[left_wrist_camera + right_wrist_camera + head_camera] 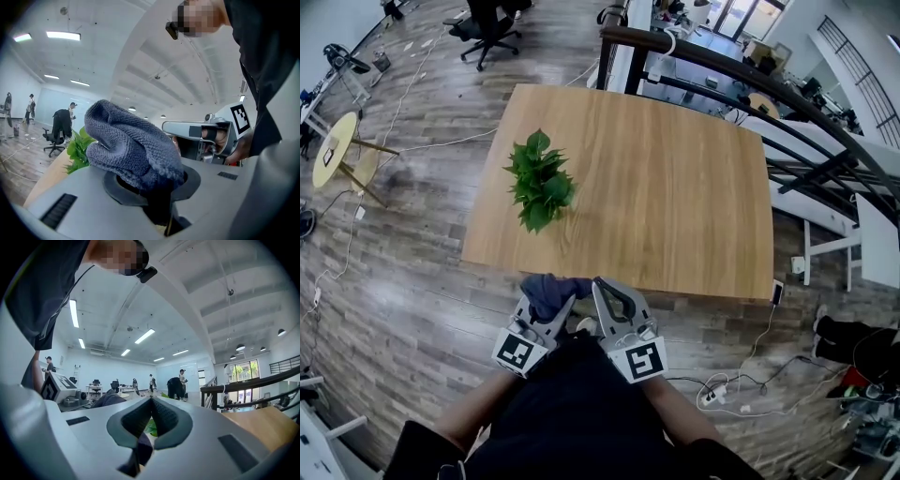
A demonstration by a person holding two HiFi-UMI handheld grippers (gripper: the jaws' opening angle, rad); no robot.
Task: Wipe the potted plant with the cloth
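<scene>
The potted plant (540, 181) with green leaves stands on the left part of the wooden table (675, 187). My left gripper (555, 302) is raised in front of the table's near edge, shut on a bunched blue-grey cloth (551, 289). In the left gripper view the cloth (131, 145) bulges out of the left gripper (157, 187), with the plant (77, 150) behind it. My right gripper (602, 287) is held just beside the left one, shut with nothing between its pads. In the right gripper view the right gripper (151, 401) points level, and green leaves (151, 428) show in the gap below its closed pads.
The table stands on a wood-plank floor (412, 281). A dark stair railing (750, 80) runs behind and to the right of it. A small round yellow table (333, 148) is at far left, and office chairs (487, 28) at the back. Cables and a power strip (717, 394) lie on the floor at right.
</scene>
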